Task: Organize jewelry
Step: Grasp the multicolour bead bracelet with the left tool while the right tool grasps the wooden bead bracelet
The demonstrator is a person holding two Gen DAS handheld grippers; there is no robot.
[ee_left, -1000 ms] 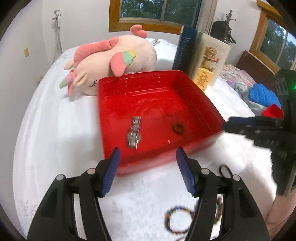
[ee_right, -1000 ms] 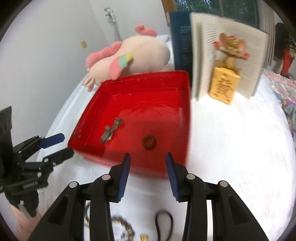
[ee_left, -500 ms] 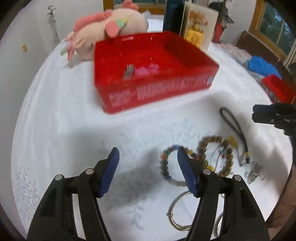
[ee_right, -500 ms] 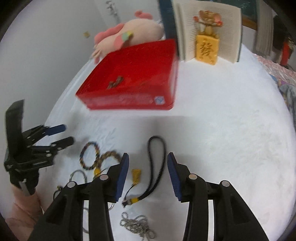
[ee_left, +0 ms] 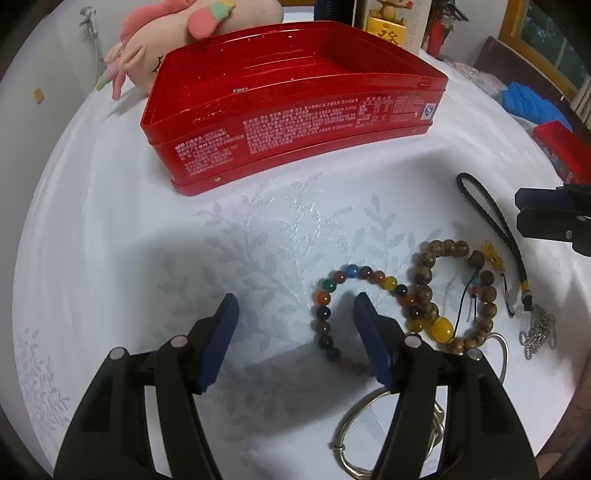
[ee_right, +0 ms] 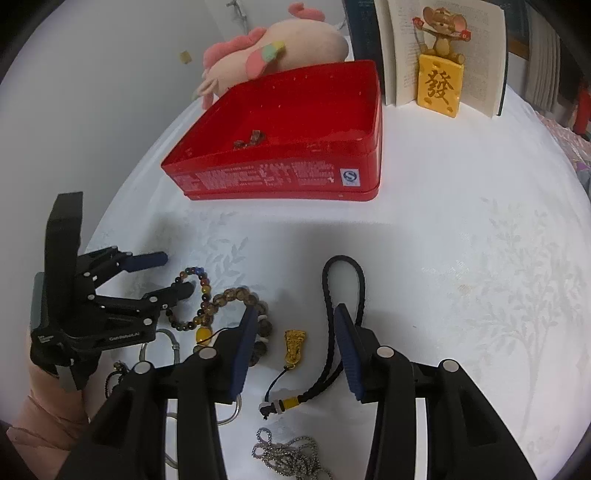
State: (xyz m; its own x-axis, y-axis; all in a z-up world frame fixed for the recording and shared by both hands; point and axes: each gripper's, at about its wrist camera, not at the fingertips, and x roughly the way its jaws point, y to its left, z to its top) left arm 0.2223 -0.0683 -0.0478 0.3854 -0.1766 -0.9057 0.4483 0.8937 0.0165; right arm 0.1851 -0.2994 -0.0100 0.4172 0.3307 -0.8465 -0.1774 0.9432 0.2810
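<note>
Both grippers are now hanging over the jewelry instead of the red tin [ee_left: 295, 122]: left gripper [ee_left: 295, 328] spread around the colored bracelet [ee_left: 332, 295] at 6 o'clock, right gripper [ee_right: 293, 345] spread around the gold charm [ee_right: 294, 345], so picking is starting.

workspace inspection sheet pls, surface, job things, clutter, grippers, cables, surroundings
surface: white leaf-patterned cloth over the table.
job's things: red tin, open, a small metal piece on its floor. On the cloth in front of it: coloured bead bracelet, brown bead bracelet, black cord, gold charm, silver chain, silver bangle.
clutter: pink plush toy, open book, mouse figurine on a yellow block.
grippers: left gripper open, one finger inside the coloured bead bracelet; right gripper open around the gold charm.
cables: nothing seen.
surroundings: wooden window frame, white wall.
</note>
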